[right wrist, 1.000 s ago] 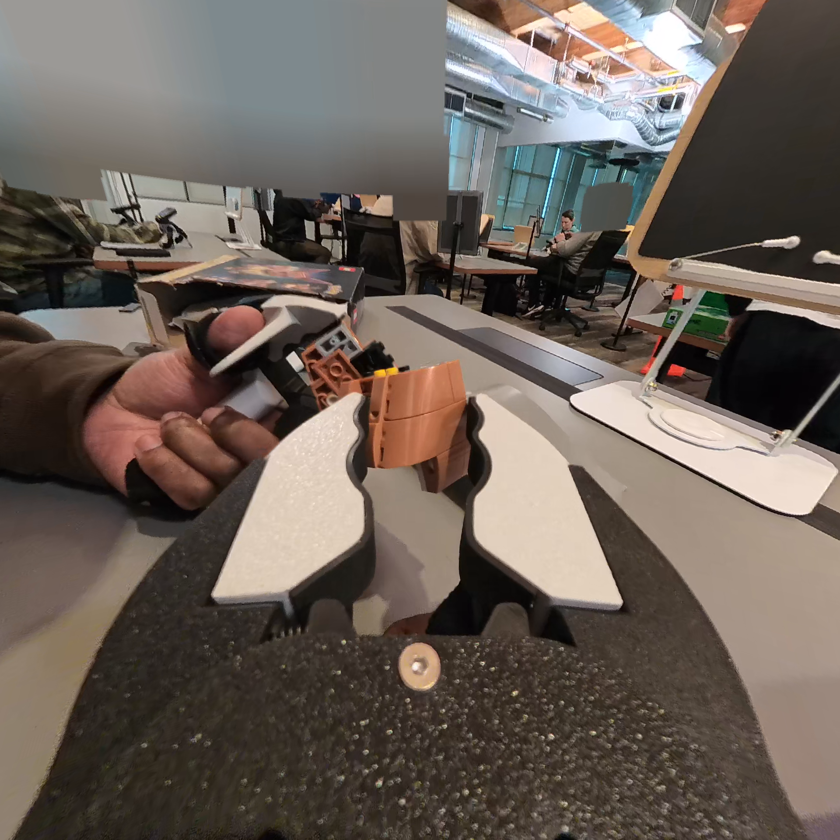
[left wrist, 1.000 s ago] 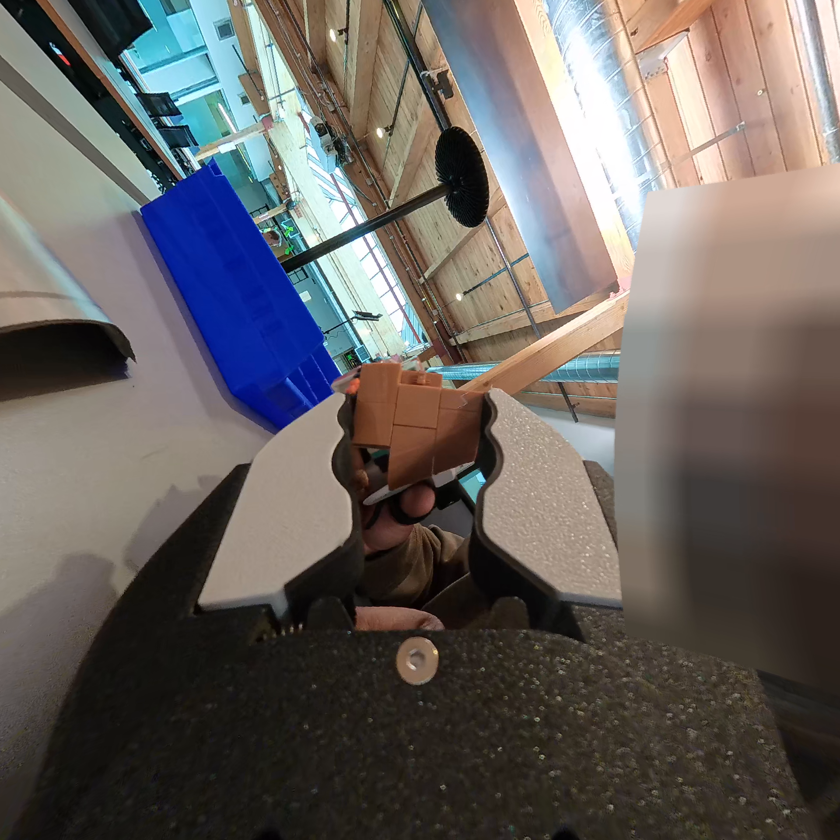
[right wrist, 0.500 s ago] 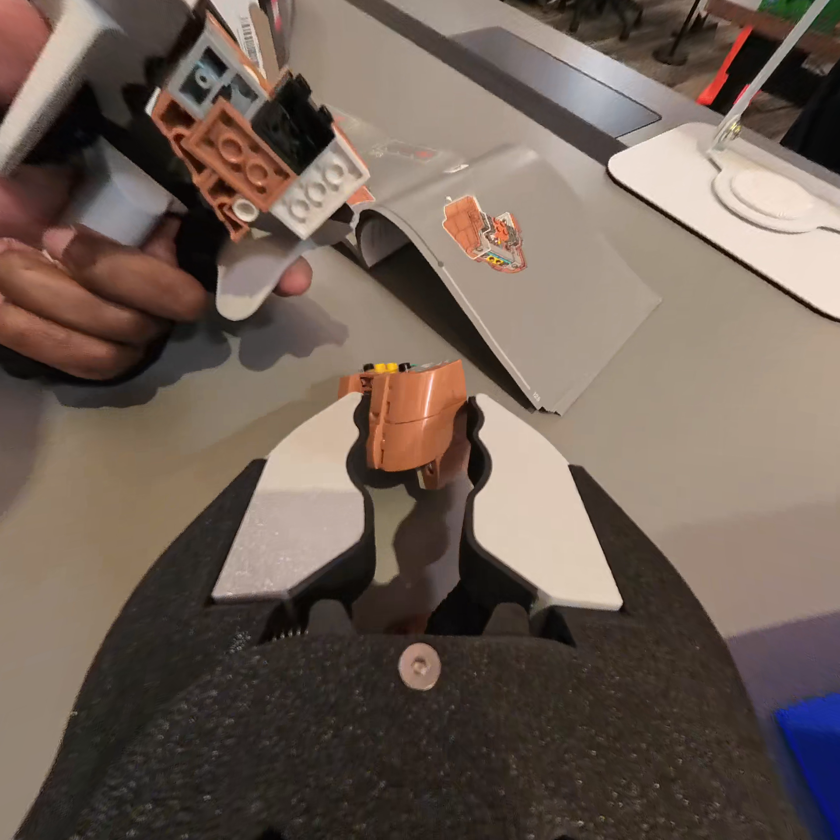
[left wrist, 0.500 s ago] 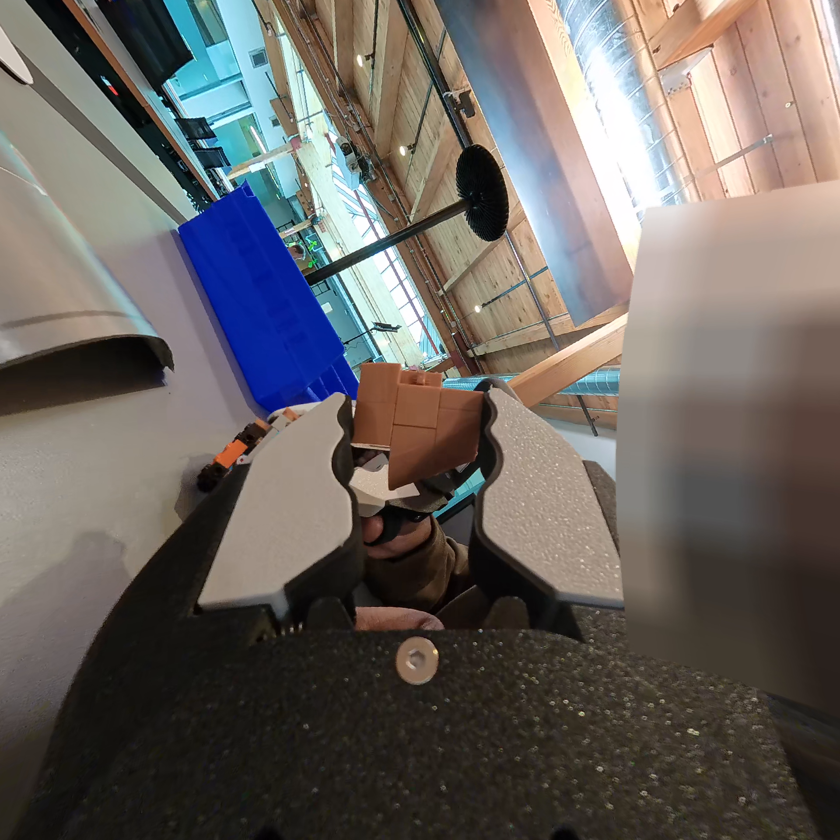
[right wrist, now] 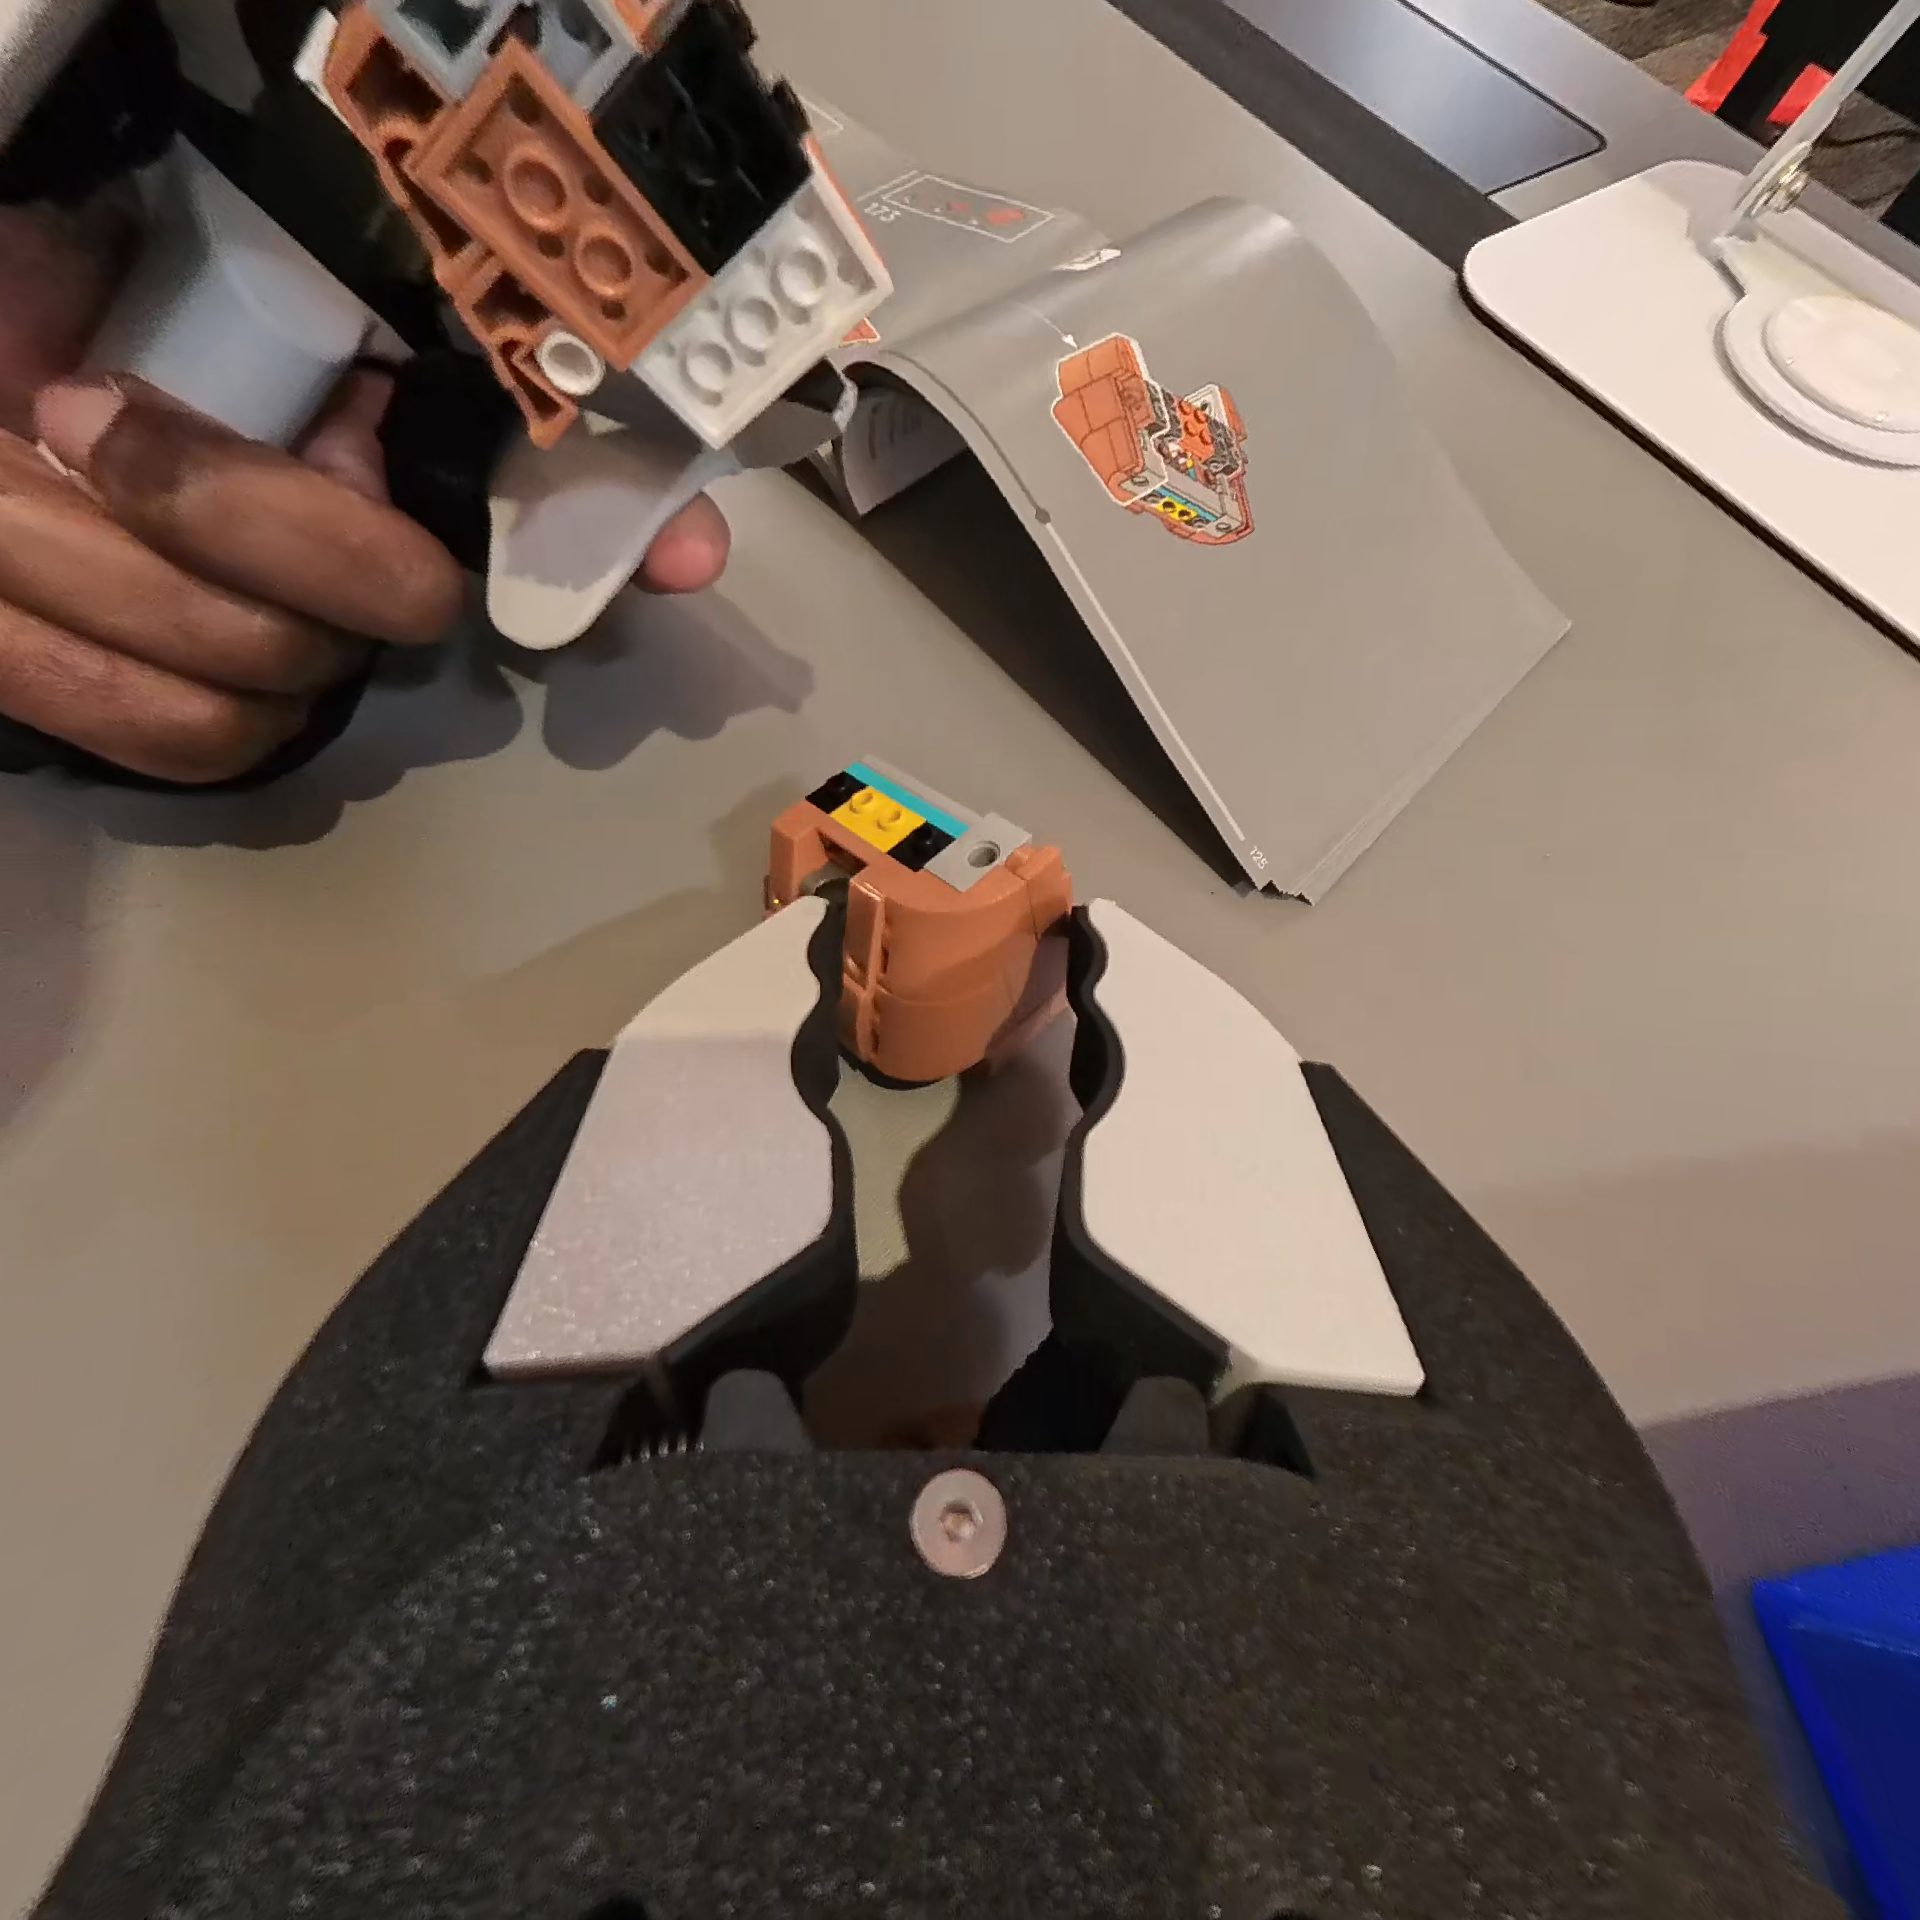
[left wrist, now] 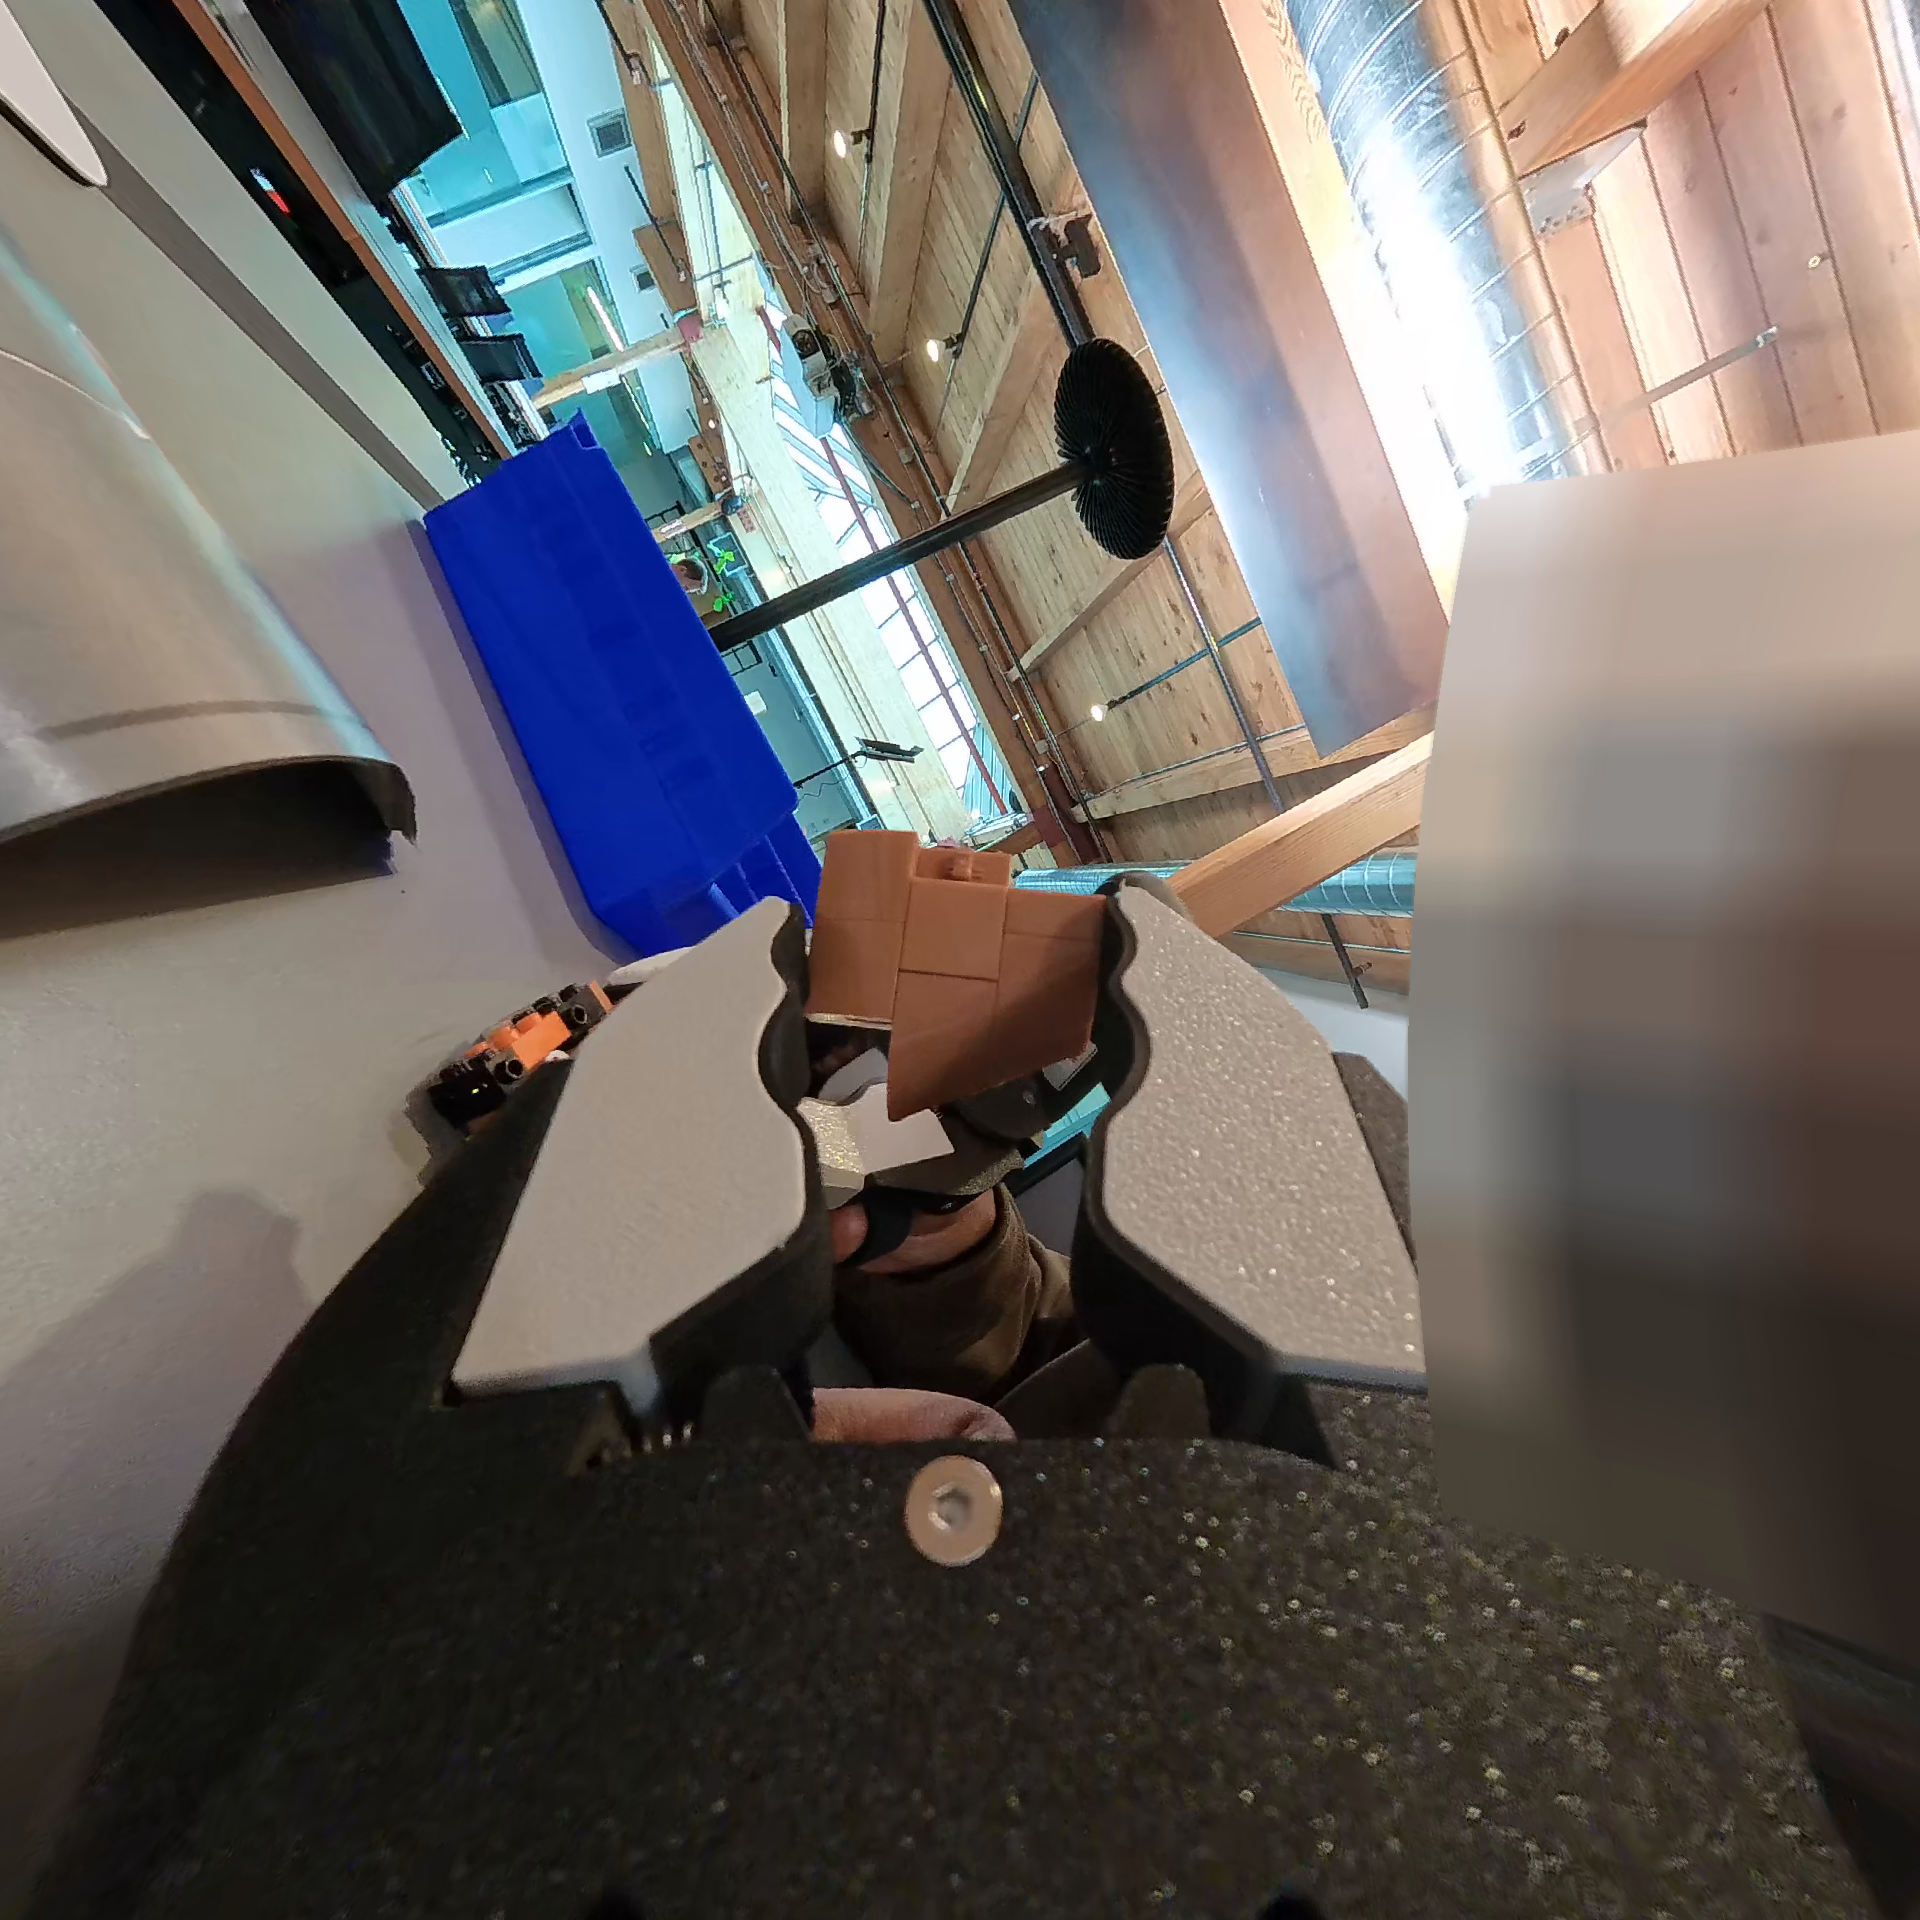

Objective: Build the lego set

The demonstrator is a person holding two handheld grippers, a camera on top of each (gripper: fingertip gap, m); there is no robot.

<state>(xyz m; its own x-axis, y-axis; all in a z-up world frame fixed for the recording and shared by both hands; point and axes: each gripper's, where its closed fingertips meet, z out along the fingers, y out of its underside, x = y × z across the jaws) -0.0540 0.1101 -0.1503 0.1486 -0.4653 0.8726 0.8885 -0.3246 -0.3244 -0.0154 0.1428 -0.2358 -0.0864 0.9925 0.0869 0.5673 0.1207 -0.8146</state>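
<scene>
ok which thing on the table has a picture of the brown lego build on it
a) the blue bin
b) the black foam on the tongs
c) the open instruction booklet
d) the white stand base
c: the right wrist view shows the instruction booklet lying open and arched on the grey table, its near page printed with a drawing of the brown model.

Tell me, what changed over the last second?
The right hand-held gripper tipped down toward the table with its small brown sub-assembly, away from the left one's larger brick assembly. Both stayed clamped on their pieces; the instruction booklet stayed open.
</scene>
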